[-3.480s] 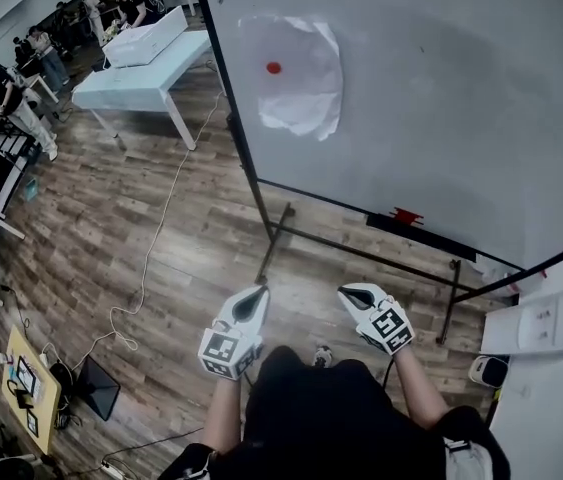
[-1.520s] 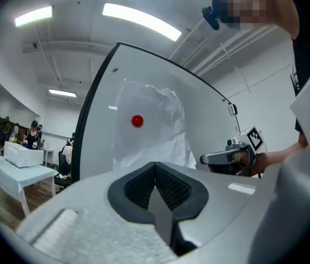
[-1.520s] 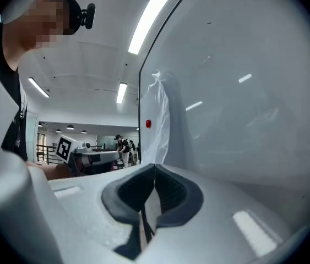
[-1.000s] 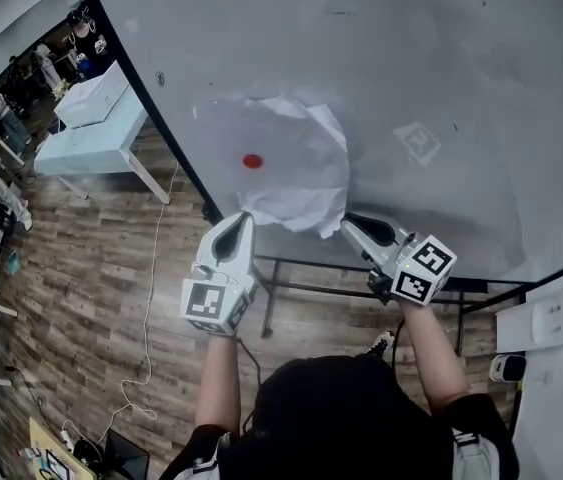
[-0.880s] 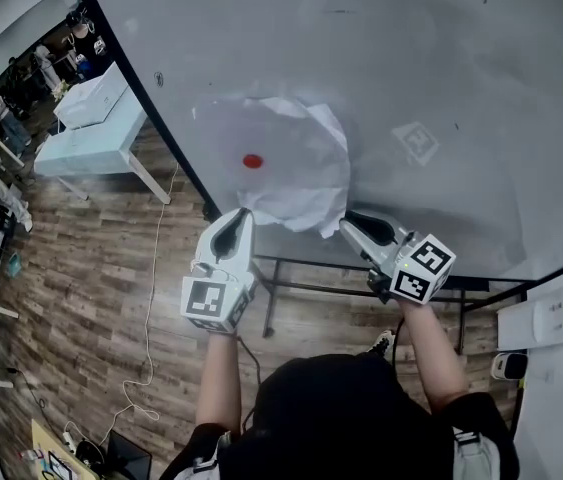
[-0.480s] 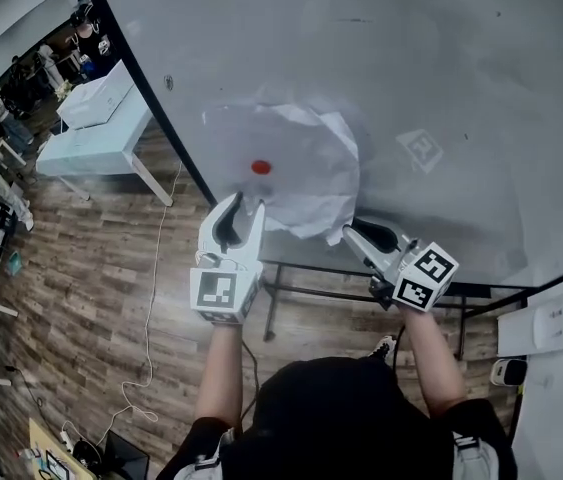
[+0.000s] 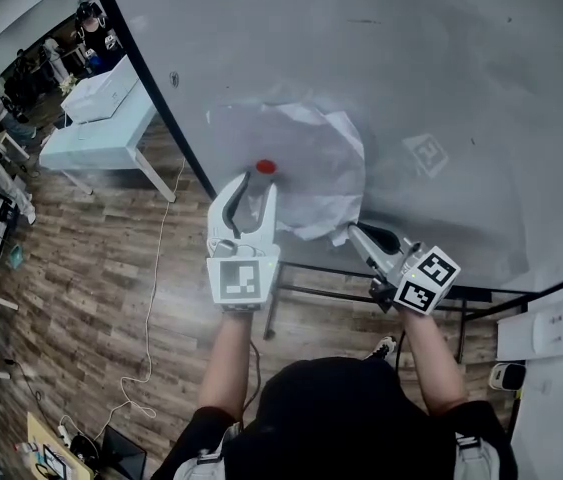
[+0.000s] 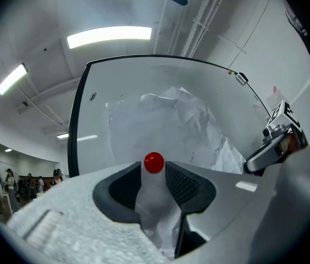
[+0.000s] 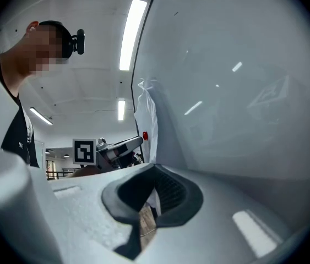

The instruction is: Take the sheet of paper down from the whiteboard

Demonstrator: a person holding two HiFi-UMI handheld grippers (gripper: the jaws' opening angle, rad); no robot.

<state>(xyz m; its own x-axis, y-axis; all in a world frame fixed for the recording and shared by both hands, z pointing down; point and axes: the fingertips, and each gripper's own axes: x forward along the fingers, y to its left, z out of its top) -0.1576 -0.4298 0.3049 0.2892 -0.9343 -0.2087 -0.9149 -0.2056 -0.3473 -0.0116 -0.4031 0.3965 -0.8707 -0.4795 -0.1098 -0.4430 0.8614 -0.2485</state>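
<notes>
A crumpled white sheet of paper hangs on the whiteboard, pinned by a red magnet. My left gripper is open; its jaws have just been opening. The magnet sits between its fingertips, and the pads do not press on it. My right gripper is shut on the paper's lower right corner. In the right gripper view a strip of the paper runs down into the jaws of the right gripper. In the left gripper view the left gripper faces the paper.
The whiteboard's black stand crosses the wooden floor below my grippers. A pale blue table stands at the left with people beyond it. A cable trails over the floor. A white unit sits at the right.
My left gripper has risen from the paper's lower edge up to the red magnet and has gone from shut to open. The right gripper has stayed at the paper's corner.
</notes>
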